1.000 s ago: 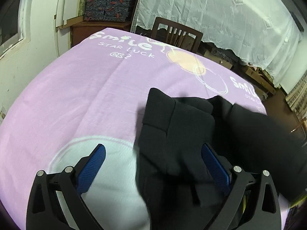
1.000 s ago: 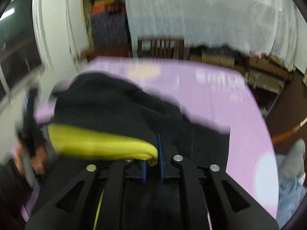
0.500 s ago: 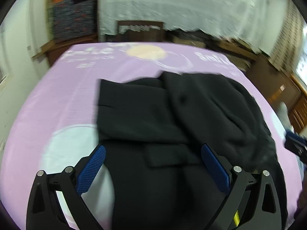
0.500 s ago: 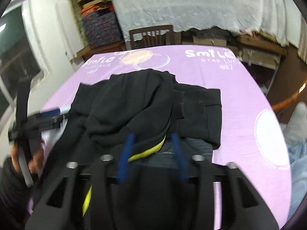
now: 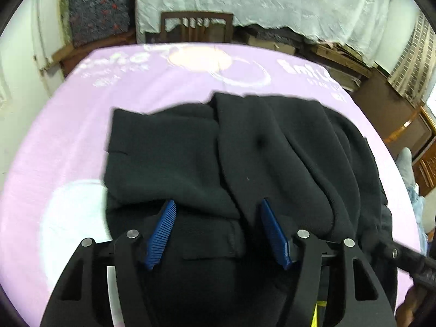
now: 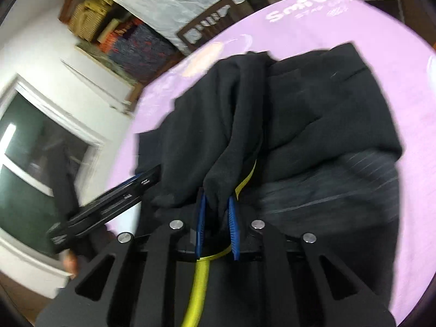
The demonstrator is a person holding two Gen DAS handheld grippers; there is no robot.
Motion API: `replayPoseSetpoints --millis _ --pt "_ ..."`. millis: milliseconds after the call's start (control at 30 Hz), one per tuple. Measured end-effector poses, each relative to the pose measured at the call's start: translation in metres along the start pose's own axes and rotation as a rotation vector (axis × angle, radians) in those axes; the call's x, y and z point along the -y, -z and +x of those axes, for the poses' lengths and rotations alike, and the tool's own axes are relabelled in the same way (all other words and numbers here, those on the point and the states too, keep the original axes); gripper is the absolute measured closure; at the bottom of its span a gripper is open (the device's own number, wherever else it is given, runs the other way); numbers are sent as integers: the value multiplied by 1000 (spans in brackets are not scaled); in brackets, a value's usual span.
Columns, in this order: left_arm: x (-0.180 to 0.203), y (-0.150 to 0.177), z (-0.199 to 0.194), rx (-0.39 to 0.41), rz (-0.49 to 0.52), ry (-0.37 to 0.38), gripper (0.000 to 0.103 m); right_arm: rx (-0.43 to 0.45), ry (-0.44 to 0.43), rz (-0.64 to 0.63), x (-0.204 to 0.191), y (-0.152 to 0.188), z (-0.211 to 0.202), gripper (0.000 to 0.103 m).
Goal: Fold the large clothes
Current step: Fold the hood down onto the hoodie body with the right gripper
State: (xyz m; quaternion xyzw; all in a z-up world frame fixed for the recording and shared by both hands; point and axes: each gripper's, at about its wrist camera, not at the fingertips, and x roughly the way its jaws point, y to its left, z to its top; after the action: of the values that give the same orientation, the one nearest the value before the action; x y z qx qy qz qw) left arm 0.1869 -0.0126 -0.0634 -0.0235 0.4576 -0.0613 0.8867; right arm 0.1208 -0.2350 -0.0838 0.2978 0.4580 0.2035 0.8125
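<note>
On the purple sheet (image 5: 68, 136) your black garment (image 5: 190, 150) lies half folded. Your right gripper (image 6: 217, 226), jaws just closing, pinches its yellow-lined edge (image 6: 246, 181); your left gripper (image 5: 218, 231), also closing, isn't yet gripping, so seat it before lifting evenly.

My left gripper (image 5: 218, 218) is a matte black frame with triangular cut-outs in its arms, four round silver screws across the front, and two ribbed blue pads (image 5: 160, 234) set inside the fingers; a pale curved strip runs behind its left arm and a bit of yellow shows behind the right one. My right gripper (image 6: 217, 207) has the same black frame, silver screws and blue pads (image 6: 201, 218). From the right wrist view, the left one's side carries small white markings, too blurred to read.
</note>
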Motion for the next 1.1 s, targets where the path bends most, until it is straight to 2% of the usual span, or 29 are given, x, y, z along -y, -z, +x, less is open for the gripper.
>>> replayPoseSetpoints --millis 33,133,167,200,233,267,367,400,467,567,667,800,867,1000,1100 --pt "-2 1 -2 2 -1 -11 38 -2 -2 1 0 2 1 88" --pt "1 7 10 -31 33 -74 38 -40 110 1 18 7 15 89" --pt "2 11 13 -38 45 -85 38 -41 80 28 28 10 14 88" --pt "3 12 13 -34 49 -82 37 -53 72 20 28 10 13 86" --pt "3 13 12 -27 52 -79 37 -57 81 7 25 9 11 75" --pt "2 12 7 -15 53 -70 37 -45 111 -29 19 9 5 67" --pt "8 -1 -12 52 54 -59 33 62 204 -140 -2 2 -20 66" --pt "12 -7 -17 73 60 -55 31 107 224 -161 -9 -4 -28 68" --pt "28 -20 -24 101 82 -29 29 144 211 -171 -18 -19 -33 86" --pt "55 -35 -21 133 130 1 25 160 179 -150 -25 -50 -21 95" --pt "73 -41 1 137 172 -18 23 168 199 -147 -20 -79 7 96" --pt "71 -42 58 29 168 -61 21 115 196 -104 3 -100 51 96" --pt "61 -36 74 23 146 -60 7 80 194 -70 24 -98 68 99" --pt "45 -38 79 -6 91 0 3 61 70 10 53 -99 74 100" --pt "41 -33 70 0 87 4 3 55 70 -5 53 -99 71 100"
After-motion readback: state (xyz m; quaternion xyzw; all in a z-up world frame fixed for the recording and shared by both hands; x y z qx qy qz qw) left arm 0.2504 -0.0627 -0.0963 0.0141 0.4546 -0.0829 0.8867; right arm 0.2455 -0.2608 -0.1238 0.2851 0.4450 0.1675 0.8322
